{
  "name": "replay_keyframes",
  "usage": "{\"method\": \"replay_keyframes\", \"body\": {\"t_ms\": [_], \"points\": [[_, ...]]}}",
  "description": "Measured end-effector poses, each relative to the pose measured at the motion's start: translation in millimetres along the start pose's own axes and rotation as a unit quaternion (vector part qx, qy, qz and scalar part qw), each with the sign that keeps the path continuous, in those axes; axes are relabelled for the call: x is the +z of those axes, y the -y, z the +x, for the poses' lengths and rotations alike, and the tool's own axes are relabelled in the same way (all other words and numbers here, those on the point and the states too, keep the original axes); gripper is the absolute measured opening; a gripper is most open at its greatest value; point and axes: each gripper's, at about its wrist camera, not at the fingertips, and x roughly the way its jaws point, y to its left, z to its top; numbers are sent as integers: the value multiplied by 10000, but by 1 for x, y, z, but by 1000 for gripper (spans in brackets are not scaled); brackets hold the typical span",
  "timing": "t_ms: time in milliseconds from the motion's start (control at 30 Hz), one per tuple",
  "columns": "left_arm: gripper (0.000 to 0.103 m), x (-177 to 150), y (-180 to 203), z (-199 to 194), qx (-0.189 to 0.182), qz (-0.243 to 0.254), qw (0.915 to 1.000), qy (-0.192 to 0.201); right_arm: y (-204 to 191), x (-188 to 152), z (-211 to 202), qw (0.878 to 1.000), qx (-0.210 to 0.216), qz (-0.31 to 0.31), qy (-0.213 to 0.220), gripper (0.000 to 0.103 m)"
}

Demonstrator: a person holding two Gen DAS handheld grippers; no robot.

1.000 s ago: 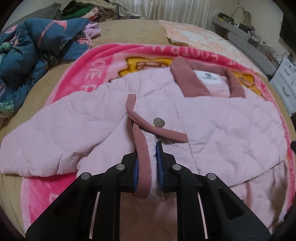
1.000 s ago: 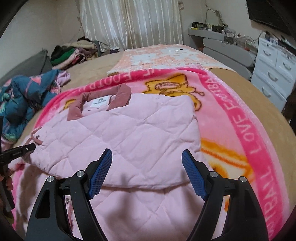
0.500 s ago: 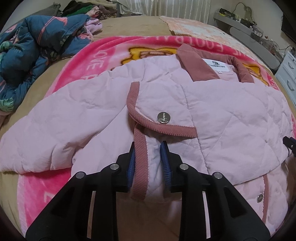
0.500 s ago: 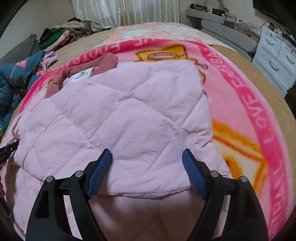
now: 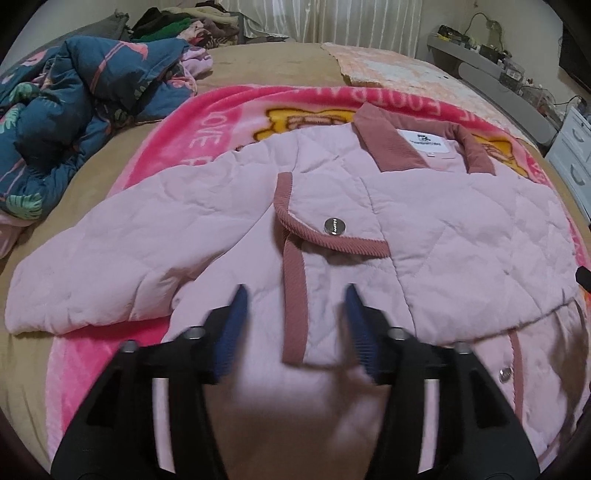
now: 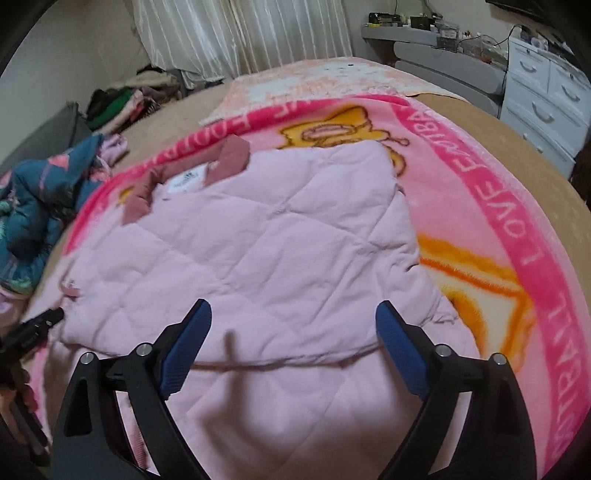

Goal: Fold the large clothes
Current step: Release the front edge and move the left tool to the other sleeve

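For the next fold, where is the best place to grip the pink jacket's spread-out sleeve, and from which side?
Probably the cuff end of the sleeve, approached from the outer left. It lies flat and extended past the jacket body, so its free end lifts and swings inward most easily. The left gripper, now open, is nearest.

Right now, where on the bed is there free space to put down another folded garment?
Free: the tan bedcover between the blue quilt and the peach blanket, and its right edge beside the pink blanket. Crowded: the pink jacket fills the middle; clothes pile at the far left.
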Motion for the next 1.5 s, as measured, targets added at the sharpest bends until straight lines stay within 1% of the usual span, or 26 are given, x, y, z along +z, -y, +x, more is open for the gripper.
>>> {"method": "replay_keyframes", "body": {"t_ms": [100,133,167,233,500,600,733,800,867,933,1067,1333,1500], "points": [[75,-3,-4,-9,-47,-80,10000,8,-11,-2,-10,9999,19,-93,53,95],[85,-4,-7,-14,-93,-152,9998,25,-15,-4,-12,9999,6,-148,78,95],[90,-5,-10,-18,-133,-203,9997,52,-20,-5,-15,9997,-20,-221,101,95],[94,-6,-15,-27,-136,-262,9995,100,-31,-7,-20,9993,-52,-356,141,95],[94,-13,-43,-49,-114,-531,9984,133,-67,-11,-38,9979,128,-549,304,95],[94,-19,-61,-56,31,-684,9976,117,-82,-11,-45,9973,201,-605,359,95],[94,-28,-86,-63,102,-937,9954,168,-102,-13,-50,9965,317,-661,399,95],[94,-31,-97,-67,160,-1031,9943,209,-115,-15,-52,9960,310,-741,403,95],[94,-35,-109,-71,338,-1124,9927,271,-126,-16,-50,9953,252,-837,407,95],[94,-38,-119,-73,411,-1222,9911,317,-138,-17,-49,9946,195,-913,441,95],[94,-47,-137,-74,370,-1421,9887,312,-165,-18,-50,9929,344,-1030,481,95],[94,-58,-177,-80,500,-1823,9813,368,-221,-26,-53,9857,672,-1460,514,95],[94,-62,-201,-84,594,-2047,9761,428,-251,-31,-52,9815,799,-1670,498,95]]}}
